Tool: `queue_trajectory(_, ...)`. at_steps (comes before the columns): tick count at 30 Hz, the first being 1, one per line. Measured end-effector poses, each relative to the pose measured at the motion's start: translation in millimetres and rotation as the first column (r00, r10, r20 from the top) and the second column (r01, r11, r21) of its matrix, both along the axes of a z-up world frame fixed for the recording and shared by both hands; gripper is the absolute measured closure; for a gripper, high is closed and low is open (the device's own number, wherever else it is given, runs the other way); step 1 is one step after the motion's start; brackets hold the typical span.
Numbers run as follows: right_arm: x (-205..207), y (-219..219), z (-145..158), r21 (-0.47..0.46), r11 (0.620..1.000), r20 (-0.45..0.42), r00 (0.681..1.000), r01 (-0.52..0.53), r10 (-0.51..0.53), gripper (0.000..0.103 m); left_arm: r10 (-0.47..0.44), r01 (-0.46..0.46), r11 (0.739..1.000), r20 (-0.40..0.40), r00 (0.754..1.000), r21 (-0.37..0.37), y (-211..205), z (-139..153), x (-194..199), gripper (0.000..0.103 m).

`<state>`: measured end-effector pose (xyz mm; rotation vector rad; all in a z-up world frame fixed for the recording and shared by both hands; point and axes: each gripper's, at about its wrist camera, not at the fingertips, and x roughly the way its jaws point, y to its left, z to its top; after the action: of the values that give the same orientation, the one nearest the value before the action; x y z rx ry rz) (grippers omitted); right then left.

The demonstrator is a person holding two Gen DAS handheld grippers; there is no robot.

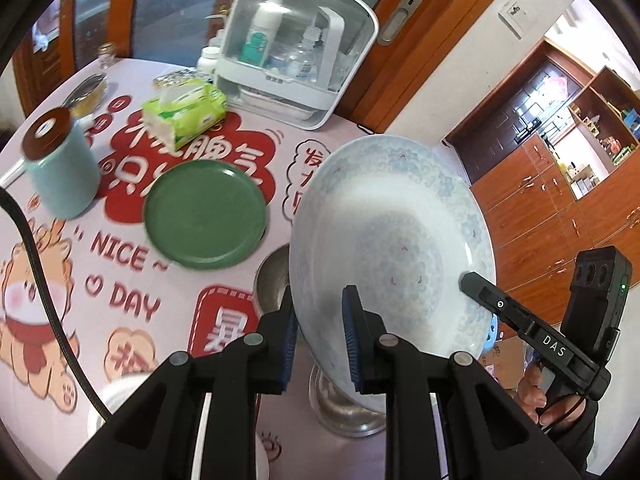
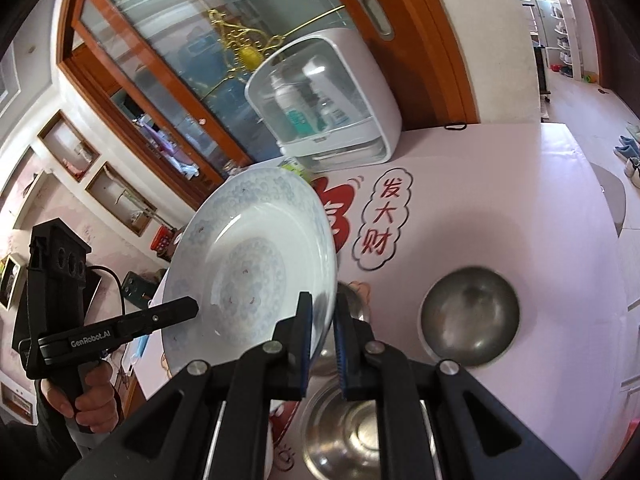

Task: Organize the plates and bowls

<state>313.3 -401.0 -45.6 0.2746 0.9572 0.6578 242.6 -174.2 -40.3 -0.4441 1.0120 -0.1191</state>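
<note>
A large white plate (image 1: 392, 240) with a pale blue pattern hangs tilted above the table, held from two sides. My left gripper (image 1: 320, 300) is shut on its near rim, and my right gripper (image 2: 323, 304) is shut on the opposite rim (image 2: 256, 256). On the table lie a green plate (image 1: 204, 214), a steel bowl (image 1: 272, 280) partly hidden behind the white plate, and a second steel bowl (image 1: 344, 408) under it. In the right wrist view a steel bowl (image 2: 470, 316) sits alone to the right, and another (image 2: 352, 436) lies below my fingers.
A teal jar with a brown lid (image 1: 60, 168), a green tissue pack (image 1: 184, 114) and a white storage box of bottles (image 1: 296, 52) stand toward the back of the printed tablecloth (image 1: 132, 280). A white bowl (image 1: 120, 396) sits at the near left. A hand (image 1: 536, 396) grips the right tool.
</note>
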Motion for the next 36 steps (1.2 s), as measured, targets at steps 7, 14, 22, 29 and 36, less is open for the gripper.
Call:
queue_trajectory(7, -33.1, 11.4, 0.6, 0.007, 0.998, -0.010, 0.998, -0.055, 0.055, 0.093, 0.049, -0.049, 0.999, -0.013, 0.999, 0.013, 9.5, -0.6, -50.9, 0.085)
queue_trajectory(14, -66.2, 22.4, -6.8, 0.014, 0.995, -0.028, 0.995, -0.099, 0.099, 0.093, 0.096, -0.095, 0.995, -0.037, 0.995, 0.024, 20.1, -5.1, -95.1, 0.085)
queue_trajectory(22, -103.4, 41.0, -30.0, 0.007, 0.990, -0.066, 0.988, -0.143, 0.143, 0.092, 0.150, -0.147, 0.988, -0.088, 0.985, 0.036, 35.8, -24.6, -136.5, 0.084)
queue_trajectory(29, -135.9, 61.2, -60.7, -0.038, 0.985, -0.148, 0.976, -0.166, 0.159, 0.091, 0.156, -0.150, 0.987, -0.152, 0.976, 0.053, 51.3, -49.2, -158.6, 0.084)
queue_trajectory(36, -161.3, 78.3, -88.0, -0.049, 0.982, -0.240, 0.956, -0.184, 0.167, 0.090, 0.147, -0.134, 0.988, -0.196, 0.970, 0.074, 70.6, -67.8, -173.0, 0.084)
